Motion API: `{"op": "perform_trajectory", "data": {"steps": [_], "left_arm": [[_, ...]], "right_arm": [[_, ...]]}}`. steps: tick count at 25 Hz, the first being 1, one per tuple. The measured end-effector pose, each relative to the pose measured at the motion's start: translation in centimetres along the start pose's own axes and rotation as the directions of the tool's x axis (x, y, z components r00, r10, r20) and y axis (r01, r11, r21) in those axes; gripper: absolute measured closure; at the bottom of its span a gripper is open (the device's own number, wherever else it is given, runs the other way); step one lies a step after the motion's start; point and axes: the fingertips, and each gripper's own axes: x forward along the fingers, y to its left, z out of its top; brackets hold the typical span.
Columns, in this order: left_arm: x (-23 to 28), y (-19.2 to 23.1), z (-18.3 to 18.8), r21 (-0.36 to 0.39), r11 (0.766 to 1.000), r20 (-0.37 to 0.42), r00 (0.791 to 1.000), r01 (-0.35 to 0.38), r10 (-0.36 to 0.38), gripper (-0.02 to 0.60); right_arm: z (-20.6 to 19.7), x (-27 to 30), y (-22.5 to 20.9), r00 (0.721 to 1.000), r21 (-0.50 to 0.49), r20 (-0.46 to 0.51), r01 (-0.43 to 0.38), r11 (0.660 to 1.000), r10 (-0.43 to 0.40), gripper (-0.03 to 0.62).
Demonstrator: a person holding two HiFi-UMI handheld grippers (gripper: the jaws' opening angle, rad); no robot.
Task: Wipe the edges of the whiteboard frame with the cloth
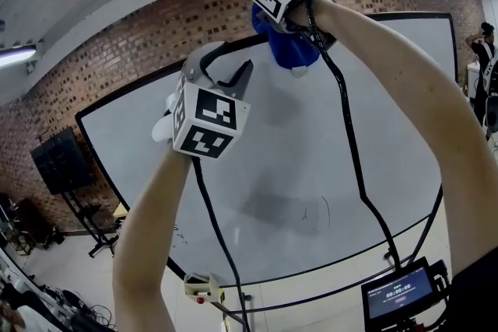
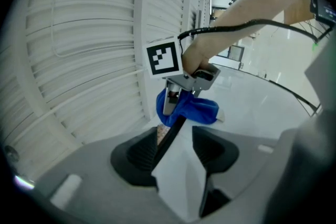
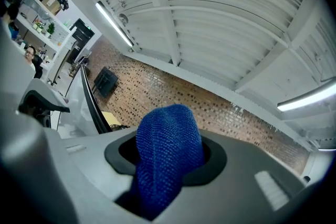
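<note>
Gripping the cloth: the right hand-held gripper (image 3: 167,159) has its jaws closed on a bunched blue cloth (image 1: 294,50). The cloth covers both pads in the right gripper view.
Cloth's place: it sits on the top edge of the whiteboard frame (image 2: 174,132). The head view hides the frame beneath it, while the left gripper view shows the black strip running up into the cloth.
Left hand-held gripper (image 2: 176,148): its jaws are closed over that same top edge, near the cloth, with the black strip against one pad and the white board face between the pads. In the head view its tips are hidden behind its own body.
Whiteboard (image 1: 311,167): there is a grey smudge and thin marks mid-board, too faint to read. The right side is partly covered by a forearm.
Cables (image 1: 352,144): they hang across the board.
Background: a brick wall (image 1: 117,50), and a small screen (image 1: 401,293) whose print is too small to read.
</note>
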Motion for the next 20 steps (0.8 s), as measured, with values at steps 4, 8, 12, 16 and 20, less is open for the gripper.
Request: {"op": "perform_trajectory", "data": {"steps": [4,8,12,16,20], "left_arm": [[0.8,-2.8,-0.2,0.018,1.0,0.004,1.0,0.021,-0.021,0.373],[2.1,-3.8,1.0,0.027,0.999,0.035,0.999,0.039,-0.04,0.373],[3.7,-3.6,3.2,0.012,0.999,0.088,0.995,0.051,-0.052,0.372],[5.6,-3.6,5.2,0.002,0.998,0.125,0.99,0.062,-0.062,0.373],[6.5,-5.0,6.9,0.004,0.997,0.166,0.983,0.081,-0.081,0.373]], "right_arm": [[-3.0,-0.4,-1.4,1.0,0.021,-0.007,0.02,1.0,-0.02,0.425],[-4.6,-1.1,-2.8,0.999,0.036,-0.013,0.044,0.998,-0.043,0.425],[-5.0,-1.9,-4.6,0.996,0.046,-0.025,0.085,0.995,-0.084,0.424],[-5.5,-2.7,-7.4,0.988,0.048,-0.056,0.148,0.988,-0.146,0.425],[-6.8,-3.5,-9.5,0.98,0.06,-0.067,0.192,0.979,-0.188,0.425]]}}
